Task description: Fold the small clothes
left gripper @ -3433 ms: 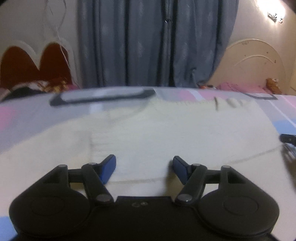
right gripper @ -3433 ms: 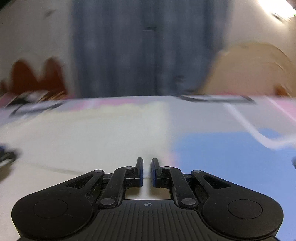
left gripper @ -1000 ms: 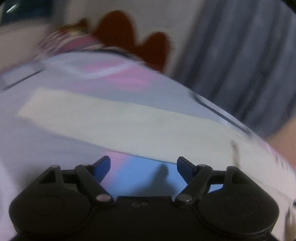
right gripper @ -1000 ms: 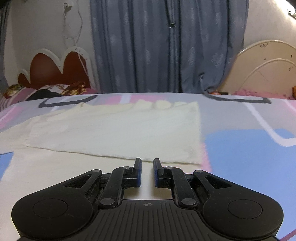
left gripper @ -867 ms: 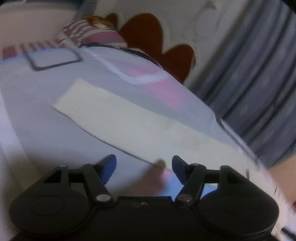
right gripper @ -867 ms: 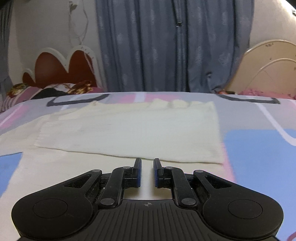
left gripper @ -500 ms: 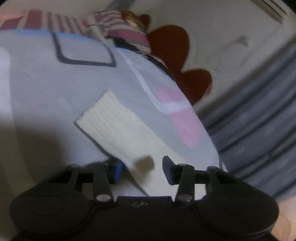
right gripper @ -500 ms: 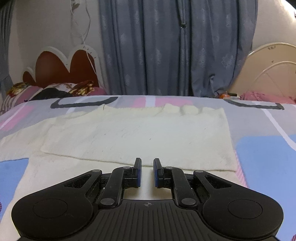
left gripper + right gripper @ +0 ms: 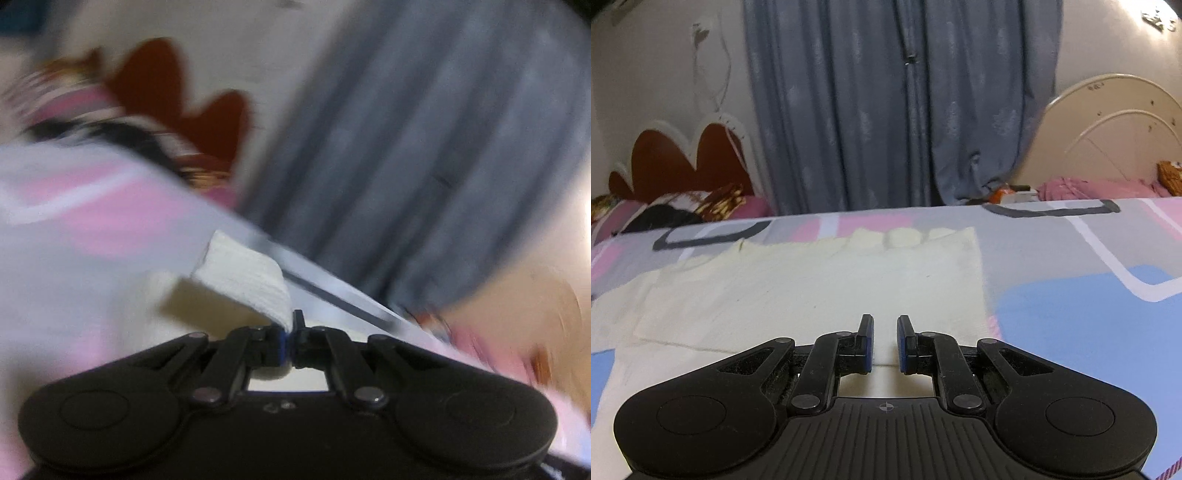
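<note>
Now the left gripper pinches the cream sleeve; the right gripper hovers slightly parted over the sweater.

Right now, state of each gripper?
Left gripper: shut on the cream sleeve.
Right gripper: narrowly open, holding nothing, over the cream garment.

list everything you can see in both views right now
cream knitted garment: 1, cream, spread on the bed, one side folded over
ribbed cream sleeve cuff: 1, cream, lifted, pinched in the left gripper
patterned bedsheet: 1, grey, pink, blue and white, under the garment
blue-grey curtain: 1, far wall
dark red scalloped headboard: 1, far left
cream arched headboard: 1, far right
left gripper: 1, black, blue pads, shut on the cuff
right gripper: 1, black, blue pads, narrow gap, over the garment's near edge
</note>
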The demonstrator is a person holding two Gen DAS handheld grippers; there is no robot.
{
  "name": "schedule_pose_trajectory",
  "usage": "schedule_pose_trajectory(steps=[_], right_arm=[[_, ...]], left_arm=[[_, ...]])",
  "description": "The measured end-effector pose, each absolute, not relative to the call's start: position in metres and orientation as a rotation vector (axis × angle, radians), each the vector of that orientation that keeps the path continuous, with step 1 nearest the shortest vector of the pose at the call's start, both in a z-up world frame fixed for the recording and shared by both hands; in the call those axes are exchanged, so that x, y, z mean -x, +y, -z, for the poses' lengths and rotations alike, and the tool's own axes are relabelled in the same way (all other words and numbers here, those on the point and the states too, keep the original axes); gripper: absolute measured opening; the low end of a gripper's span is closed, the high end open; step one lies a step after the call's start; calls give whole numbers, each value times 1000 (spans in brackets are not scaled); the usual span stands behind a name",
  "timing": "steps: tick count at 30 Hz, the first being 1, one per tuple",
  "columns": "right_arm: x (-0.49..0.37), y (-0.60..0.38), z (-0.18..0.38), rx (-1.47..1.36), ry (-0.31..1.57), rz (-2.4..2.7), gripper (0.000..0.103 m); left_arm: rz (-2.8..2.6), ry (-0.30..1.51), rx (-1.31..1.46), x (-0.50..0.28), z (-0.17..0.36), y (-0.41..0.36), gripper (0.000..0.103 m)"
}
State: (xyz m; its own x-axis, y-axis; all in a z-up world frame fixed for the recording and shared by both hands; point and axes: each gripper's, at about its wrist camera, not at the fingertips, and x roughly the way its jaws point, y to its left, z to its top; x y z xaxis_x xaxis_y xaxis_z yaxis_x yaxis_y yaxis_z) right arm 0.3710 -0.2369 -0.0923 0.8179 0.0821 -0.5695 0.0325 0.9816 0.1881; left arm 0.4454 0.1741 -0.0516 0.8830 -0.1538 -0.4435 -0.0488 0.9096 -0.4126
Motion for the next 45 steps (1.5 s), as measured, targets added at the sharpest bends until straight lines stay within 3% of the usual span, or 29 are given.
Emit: schedule_pose_trajectory(steps=[6, 10, 12, 13, 14, 17, 19, 21, 27, 32, 33, 34, 45], right_arm=[[-364, -266, 91, -251, 607, 4, 11], [-367, -287, 89, -348, 623, -19, 11], [-368, -291, 88, -368, 628, -48, 11], [-369, -291, 87, -374, 630, -49, 11], [-369, -291, 87, -382, 635, -50, 13], [-365, -290, 87, -422, 609, -68, 75], [-363, -287, 87, -437, 594, -113, 75], [-364, -278, 88, -462, 596, -173, 66], [-379, -254, 107, -488, 698, -227, 55], [-389, -228, 112, -427, 756, -277, 41], [-390, -222, 110, -398, 759, -281, 17], [-392, -217, 108, -370, 766, -292, 3], [-385, -274, 51, -298, 483, -137, 3]], left_arm=[[295, 608, 114, -471, 68, 10, 2], [376, 718, 3, -473, 101, -58, 4], [388, 722, -52, -468, 111, -77, 25], [413, 699, -77, -462, 113, -83, 50], [445, 690, -85, -458, 115, -85, 66], [472, 642, -65, -433, 109, -75, 69], [413, 621, -32, -421, 103, -45, 65], [313, 617, 5, -407, 99, -15, 59], [31, 607, 73, -377, 100, 84, 58], [18, 681, 65, -387, 115, 95, 55], [20, 673, 61, -388, 115, 93, 55], [27, 669, 60, -390, 113, 93, 55], [29, 662, -1, -415, 115, 85, 48]])
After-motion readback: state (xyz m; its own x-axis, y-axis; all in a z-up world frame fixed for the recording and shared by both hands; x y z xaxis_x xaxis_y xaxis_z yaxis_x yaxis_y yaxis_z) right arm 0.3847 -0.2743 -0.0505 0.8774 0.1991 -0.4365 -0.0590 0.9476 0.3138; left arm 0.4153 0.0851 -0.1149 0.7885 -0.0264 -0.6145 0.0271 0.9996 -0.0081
